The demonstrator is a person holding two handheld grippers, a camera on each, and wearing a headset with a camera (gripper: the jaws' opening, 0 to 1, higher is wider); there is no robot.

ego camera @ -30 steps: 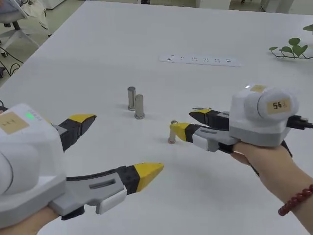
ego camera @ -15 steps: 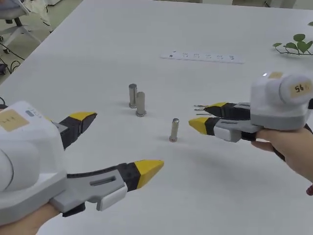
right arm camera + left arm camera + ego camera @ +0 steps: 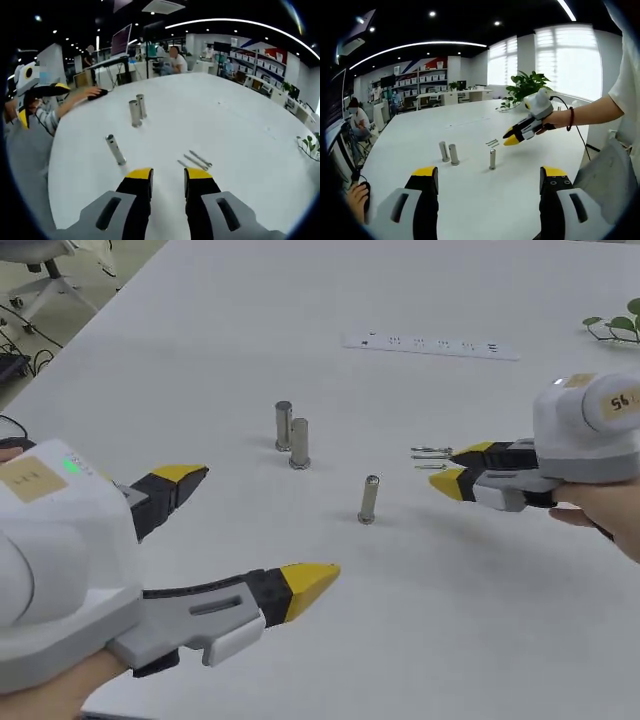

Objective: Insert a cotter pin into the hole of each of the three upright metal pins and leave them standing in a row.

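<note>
Metal pins: two metal pins point(image 3: 299, 443) stand upright together on the table point(image 3: 200, 340); the third pin point(image 3: 369, 499) stands apart.
Cotter pins: the cotter pins point(image 3: 430, 453) lie loose, just ahead of my right claw point(image 3: 450, 466).
Right claw: jaws slightly apart, holding nothing.
Left claw: my left claw point(image 3: 265, 525) is spread wide, empty.

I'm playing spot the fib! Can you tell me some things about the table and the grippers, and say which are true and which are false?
1. Three metal pins stand upright on the table. True.
2. The right gripper holds a cotter pin. False: it is empty, and the cotter pins lie on the table by its tips.
3. The left gripper is wide open. True.
4. The power strip lies between the two grippers. False: it lies beyond the metal pins, on the far side.
</note>
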